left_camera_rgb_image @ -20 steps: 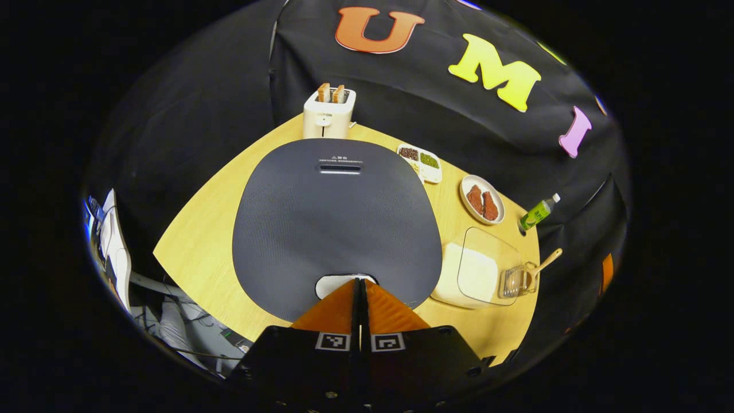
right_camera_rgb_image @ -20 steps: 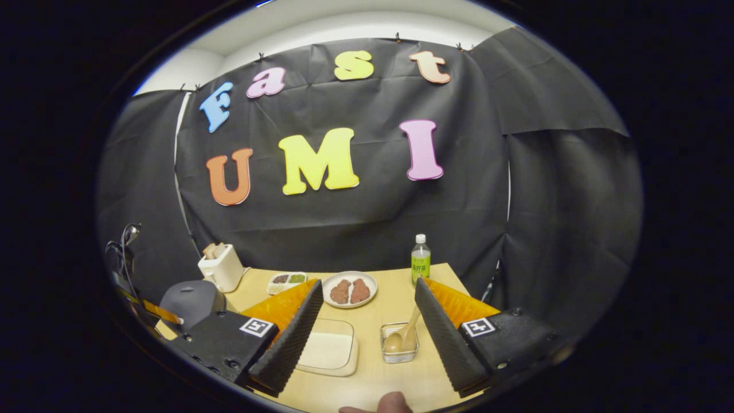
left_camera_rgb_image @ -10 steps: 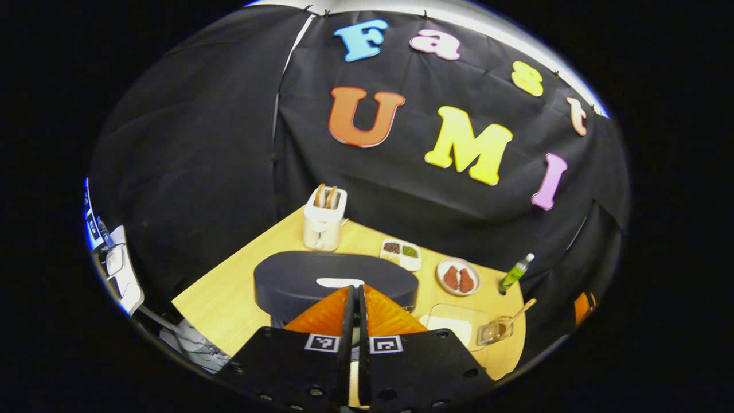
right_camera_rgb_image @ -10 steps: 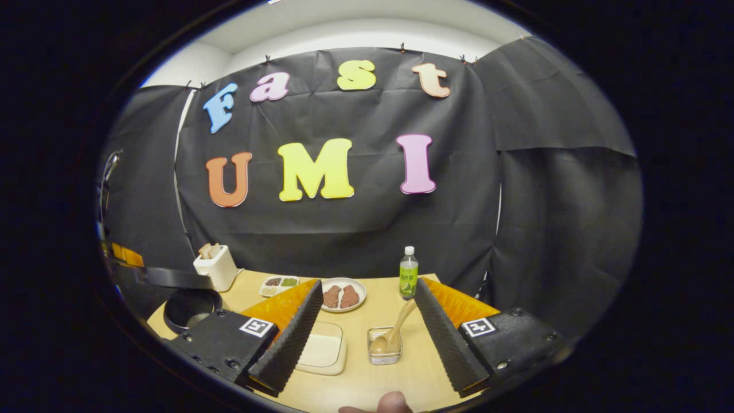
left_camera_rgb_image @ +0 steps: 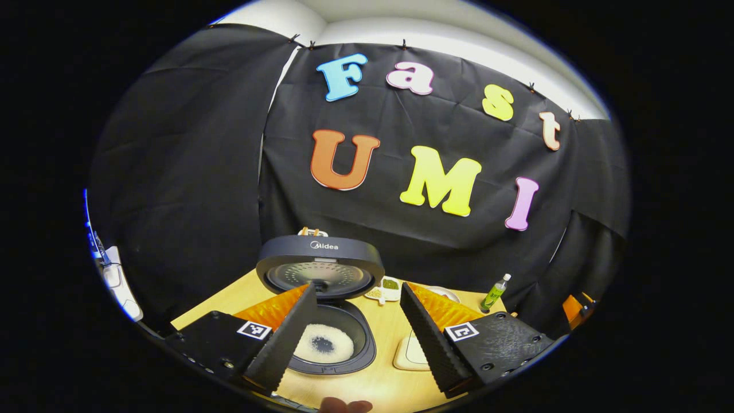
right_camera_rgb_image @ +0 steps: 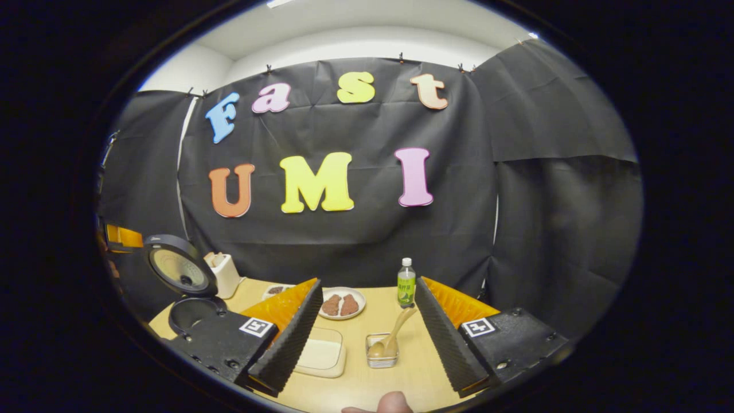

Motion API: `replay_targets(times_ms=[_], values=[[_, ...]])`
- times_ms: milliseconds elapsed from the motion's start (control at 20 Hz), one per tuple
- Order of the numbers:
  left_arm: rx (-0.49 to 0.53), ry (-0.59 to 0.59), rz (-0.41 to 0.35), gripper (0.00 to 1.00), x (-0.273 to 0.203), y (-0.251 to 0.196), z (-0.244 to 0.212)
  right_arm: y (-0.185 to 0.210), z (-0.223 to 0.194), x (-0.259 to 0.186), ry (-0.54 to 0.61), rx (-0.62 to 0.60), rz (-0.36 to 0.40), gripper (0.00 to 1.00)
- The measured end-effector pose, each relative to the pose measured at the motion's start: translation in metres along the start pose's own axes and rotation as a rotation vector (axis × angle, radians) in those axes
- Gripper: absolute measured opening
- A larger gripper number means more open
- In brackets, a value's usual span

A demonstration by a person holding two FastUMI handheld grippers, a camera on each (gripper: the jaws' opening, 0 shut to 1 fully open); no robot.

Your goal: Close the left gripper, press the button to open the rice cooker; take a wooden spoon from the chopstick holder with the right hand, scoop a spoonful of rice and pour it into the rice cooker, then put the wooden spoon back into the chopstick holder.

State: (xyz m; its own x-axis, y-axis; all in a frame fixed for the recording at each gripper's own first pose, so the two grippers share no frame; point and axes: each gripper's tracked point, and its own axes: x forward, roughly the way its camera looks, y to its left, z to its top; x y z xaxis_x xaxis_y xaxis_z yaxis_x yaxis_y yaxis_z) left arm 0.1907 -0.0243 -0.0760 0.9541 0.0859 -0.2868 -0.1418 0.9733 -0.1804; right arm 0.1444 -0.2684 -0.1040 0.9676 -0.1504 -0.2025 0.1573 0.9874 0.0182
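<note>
Rice cooker (left_camera_rgb_image: 321, 310) stands open on the bench's (right_camera_rgb_image: 367, 384) left, lid upright; left tongs (left_camera_rgb_image: 358, 330) spread wide above it. Right tongs (right_camera_rgb_image: 367, 338) likewise wide, empty. Wooden spoon (right_camera_rgb_image: 393, 338) leans in the clear chopstick holder (right_camera_rgb_image: 381, 354): judged light, rigid, best gripped mid-handle. Left gripper view reveals white grains inside the pot; right gripper view shows the spoon.

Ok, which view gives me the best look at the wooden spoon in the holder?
The right gripper view: the light wooden spoon stands in the clear chopstick holder, centred between the open right claw fingers. In the left gripper view that spot falls behind its right finger.
</note>
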Motion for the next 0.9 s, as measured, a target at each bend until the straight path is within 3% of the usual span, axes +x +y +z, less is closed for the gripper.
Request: replay_targets(times_ms=[250,400,500,550,800,850,900], values=[[0.016,-0.103,-0.015,0.94,-0.021,-0.004,0.022,-0.009,-0.016,0.002,0.028,0.004,0.005,1.0],[0.034,-0.163,-0.031,0.94,-0.038,-0.008,0.037,-0.02,-0.039,0.015,0.102,0.002,0.004,1.0],[0.064,-0.194,-0.027,0.89,-0.047,-0.009,0.039,-0.027,-0.06,0.029,0.161,0.021,0.013,1.0],[0.084,-0.201,-0.027,0.94,-0.05,-0.011,0.037,-0.032,-0.071,0.036,0.191,0.024,0.014,1.0],[0.15,-0.236,0.014,0.94,-0.061,-0.016,0.033,-0.055,-0.123,0.082,0.292,0.07,0.014,1.0],[0.156,-0.242,0.023,0.94,-0.061,-0.019,0.033,-0.059,-0.131,0.092,0.306,0.076,0.015,0.95],[0.165,-0.25,0.031,0.94,-0.061,-0.021,0.033,-0.063,-0.138,0.102,0.315,0.08,0.015,1.0]])
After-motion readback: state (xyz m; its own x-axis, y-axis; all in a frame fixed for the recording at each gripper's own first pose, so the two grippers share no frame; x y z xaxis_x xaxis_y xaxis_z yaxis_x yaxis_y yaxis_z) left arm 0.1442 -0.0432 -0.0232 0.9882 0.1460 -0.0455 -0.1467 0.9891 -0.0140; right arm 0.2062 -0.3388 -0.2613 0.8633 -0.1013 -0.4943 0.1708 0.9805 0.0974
